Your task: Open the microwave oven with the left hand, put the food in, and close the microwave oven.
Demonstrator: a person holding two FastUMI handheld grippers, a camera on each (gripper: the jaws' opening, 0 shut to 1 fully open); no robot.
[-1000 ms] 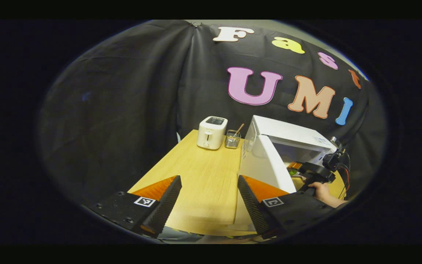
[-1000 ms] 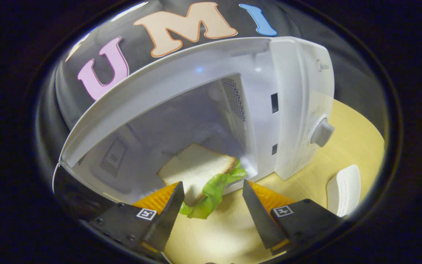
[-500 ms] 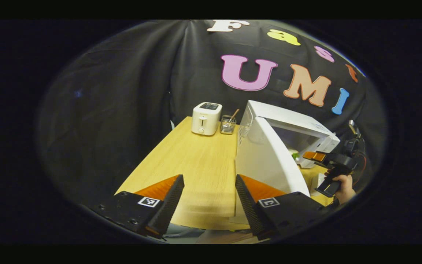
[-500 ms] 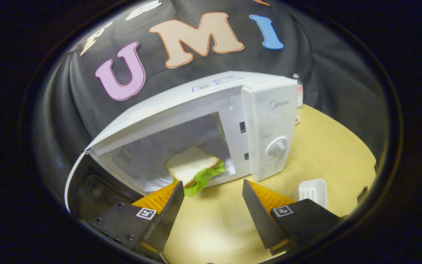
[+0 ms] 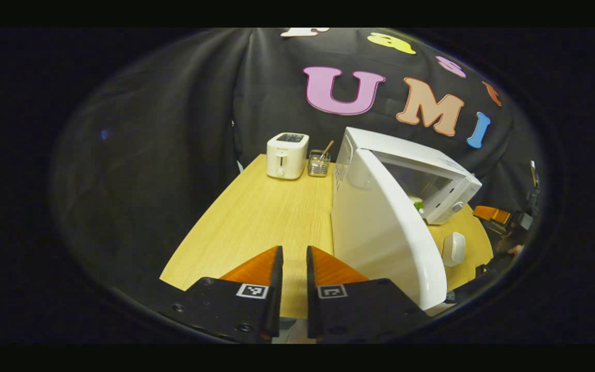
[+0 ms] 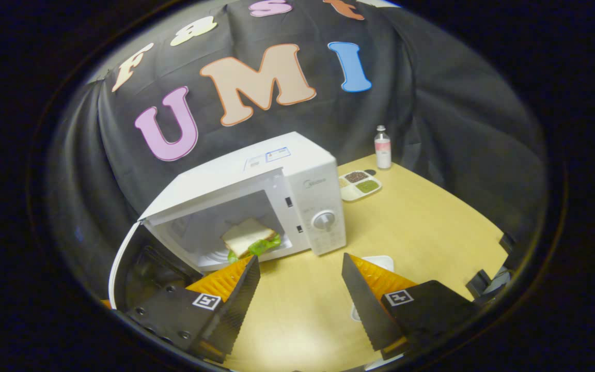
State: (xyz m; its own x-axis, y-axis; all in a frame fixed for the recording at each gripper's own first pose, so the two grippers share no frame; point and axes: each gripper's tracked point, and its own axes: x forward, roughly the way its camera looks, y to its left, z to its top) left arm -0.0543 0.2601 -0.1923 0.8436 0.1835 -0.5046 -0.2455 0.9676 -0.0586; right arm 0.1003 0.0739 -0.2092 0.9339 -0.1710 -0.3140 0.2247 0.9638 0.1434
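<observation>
Microwave oven [image 6: 256,196]: white, standing on the wooden table [image 6: 432,227] toward the back cloth wall, cavity open to me
Door [image 5: 380,227]: swung wide on its left hinge, its white outer face just to the right of my left tongs in the left gripper view
Food: the sandwich [image 6: 248,237], white bread with green lettuce at the edge, lies flat inside the cavity near the front lip
Step in hand: by my judgement the food is in, so what is left is shutting the door with my left hand
How to do it well: I would bring the left tongs round behind the door's free edge, press on the flat outer face near that edge rather than near the hinge, and follow the arc until the latch catches; the lettuce sits close to the lip, so I would check that it does not get pinched
Left gripper [image 5: 292,258]: fingers drawn nearly together with a thin gap, holding nothing, low over the table's near edge, pointing toward the toaster [image 5: 287,155]
Right gripper [image 6: 300,271]: fingers spread wide, empty, held back from the oven and aimed at it over bare table, a small white dish [image 6: 380,261] just beyond its right finger
</observation>
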